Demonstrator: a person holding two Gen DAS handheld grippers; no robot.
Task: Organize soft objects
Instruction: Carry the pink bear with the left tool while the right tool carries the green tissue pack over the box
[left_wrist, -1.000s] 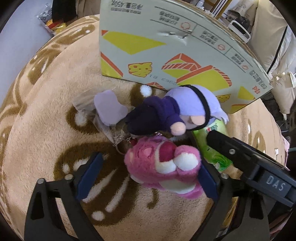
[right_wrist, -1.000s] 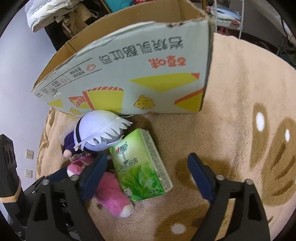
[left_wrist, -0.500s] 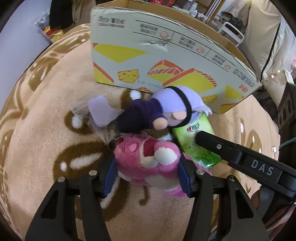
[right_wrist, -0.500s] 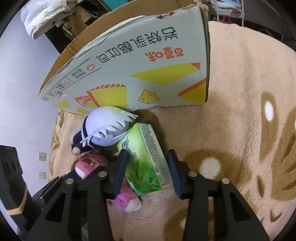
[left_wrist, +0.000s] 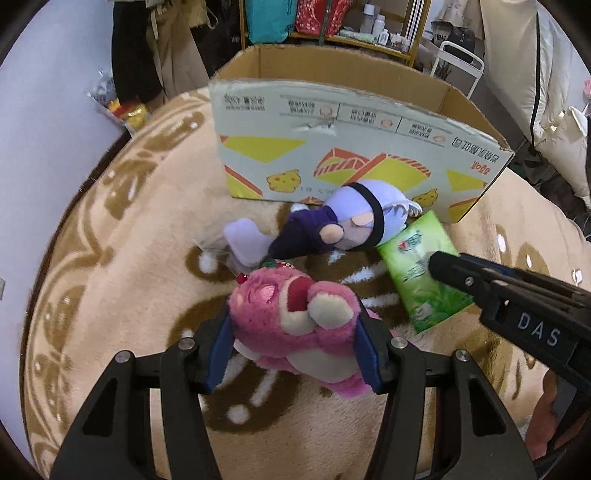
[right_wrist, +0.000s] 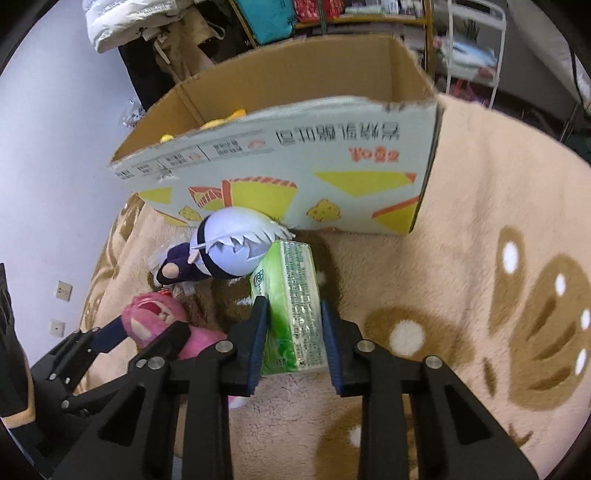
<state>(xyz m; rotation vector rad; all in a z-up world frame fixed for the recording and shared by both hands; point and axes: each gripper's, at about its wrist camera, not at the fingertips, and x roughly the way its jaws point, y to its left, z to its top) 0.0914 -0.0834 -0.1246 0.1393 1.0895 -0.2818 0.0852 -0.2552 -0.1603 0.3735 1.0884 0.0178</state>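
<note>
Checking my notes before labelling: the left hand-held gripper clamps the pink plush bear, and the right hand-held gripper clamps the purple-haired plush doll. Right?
Not quite. The right hand-held gripper clamps the green tissue pack, not the purple-haired plush doll, as the right wrist view shows. The left hand-held gripper does clamp the pink plush bear.

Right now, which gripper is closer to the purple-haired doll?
Right, I think. The right gripper clamps the green tissue pack touching the doll; the left gripper squeezes the pink bear.

Both wrist views steeply down, close, sharing the box
</note>
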